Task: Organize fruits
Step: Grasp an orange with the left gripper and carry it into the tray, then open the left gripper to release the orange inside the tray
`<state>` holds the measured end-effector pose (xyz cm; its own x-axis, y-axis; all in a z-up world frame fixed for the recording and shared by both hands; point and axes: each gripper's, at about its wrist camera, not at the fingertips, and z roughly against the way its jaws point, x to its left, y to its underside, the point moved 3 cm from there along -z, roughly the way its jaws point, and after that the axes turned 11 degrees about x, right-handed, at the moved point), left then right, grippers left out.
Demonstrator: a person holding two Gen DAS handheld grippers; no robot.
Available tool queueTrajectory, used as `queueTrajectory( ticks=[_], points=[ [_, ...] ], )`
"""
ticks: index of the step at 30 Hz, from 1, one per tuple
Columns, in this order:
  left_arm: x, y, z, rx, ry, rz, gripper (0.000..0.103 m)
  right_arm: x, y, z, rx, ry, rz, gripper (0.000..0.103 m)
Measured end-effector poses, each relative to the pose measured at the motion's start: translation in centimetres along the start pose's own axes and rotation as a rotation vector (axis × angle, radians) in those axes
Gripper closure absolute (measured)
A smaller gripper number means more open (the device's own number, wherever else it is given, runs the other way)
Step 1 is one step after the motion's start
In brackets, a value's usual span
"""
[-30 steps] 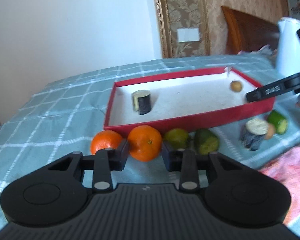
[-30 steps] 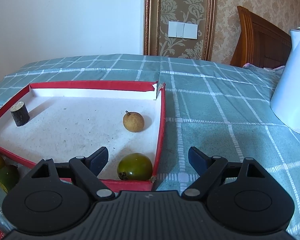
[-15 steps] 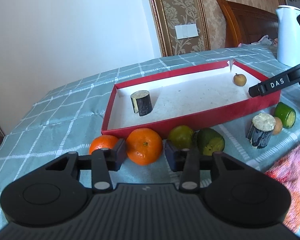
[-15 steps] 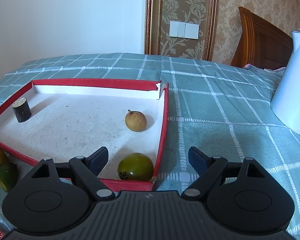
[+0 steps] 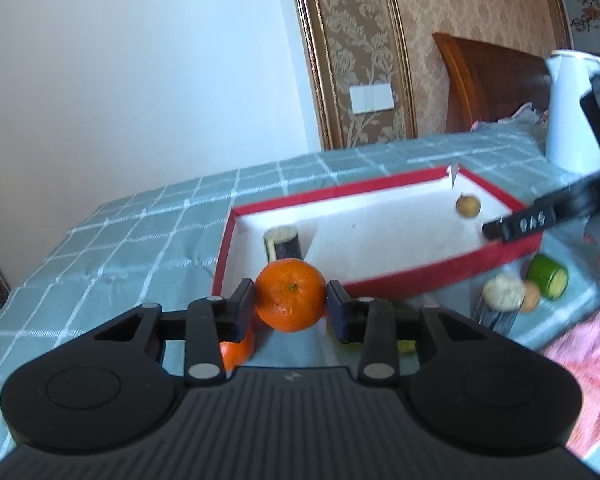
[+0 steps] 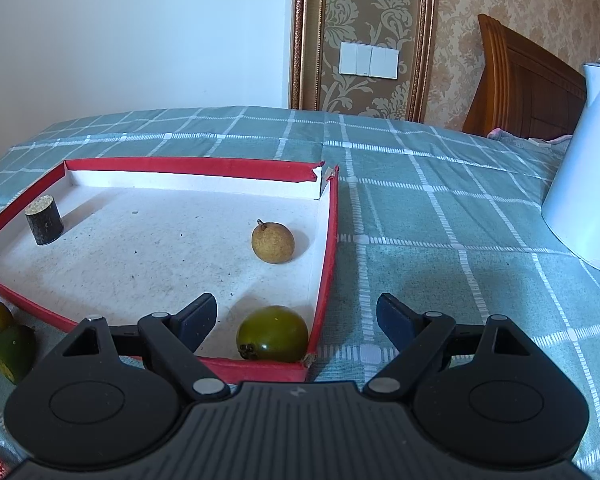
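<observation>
Here the left gripper (image 5: 291, 306) clamps an orange (image 5: 291, 295), navel facing the camera, above the checked tablecloth (image 5: 148, 240); the right gripper (image 6: 296, 320) gapes at the red tray (image 6: 327, 264)'s near corner.

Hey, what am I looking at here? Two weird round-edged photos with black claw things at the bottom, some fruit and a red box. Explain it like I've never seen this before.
Those black claws are two-finger grippers that a person holds, one in each hand. Each carries a wide-angle camera looking along its fingers, so each picture comes from one gripper.

In the left-hand picture, the left gripper is shut on an orange. A second orange lies below it on the checked cloth.

In the right-hand picture, the right gripper is open and holds nothing. Before it lies a red tray with a green fruit, a small brown fruit and a dark stubby cylinder inside. A white jug stands to the right.
</observation>
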<state>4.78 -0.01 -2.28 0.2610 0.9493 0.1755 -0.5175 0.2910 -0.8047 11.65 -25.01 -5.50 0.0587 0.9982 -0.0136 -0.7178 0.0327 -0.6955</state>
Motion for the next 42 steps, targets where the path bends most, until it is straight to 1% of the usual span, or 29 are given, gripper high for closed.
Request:
queueTrajectory(
  ticks=[4, 8, 10, 15, 21, 26, 42],
  points=[
    [-0.1, -1.7, -0.9, -0.003, 0.027, 0.012, 0.068, -0.2, -0.1, 0.4, -0.023, 0.002, -0.017, 0.016],
    [-0.3, -2.9, -2.7, 0.018, 0.057, 0.028, 0.068, -1.1, -0.4, 1.1, -0.061, -0.009, -0.066, 0.016],
    [-0.7, -3.4, -3.8, 0.029, 0.059, 0.022, 0.068, -1.5, -0.6, 1.3, -0.073, -0.014, -0.092, 0.016],
    [-1.6, -4.4, -6.4, 0.062, 0.079, 0.02, 0.068, -1.8, -0.7, 1.2, -0.071, -0.012, -0.111, 0.016],
    [-2.0, -5.3, -8.5, 0.084, 0.062, 0.012, 0.068, -1.6, -0.7, 1.0, -0.065, -0.014, -0.103, 0.016],
    [-1.5, -5.4, -10.4, 0.125, 0.063, 0.044, 0.068, -1.2, -0.6, 0.7, -0.052, -0.009, -0.086, 0.016],
    [-1.5, -5.4, -10.7, 0.123, 0.06, 0.063, 0.067, -0.8, -0.6, 0.0, -0.032, 0.001, -0.061, 0.016]
  ],
)
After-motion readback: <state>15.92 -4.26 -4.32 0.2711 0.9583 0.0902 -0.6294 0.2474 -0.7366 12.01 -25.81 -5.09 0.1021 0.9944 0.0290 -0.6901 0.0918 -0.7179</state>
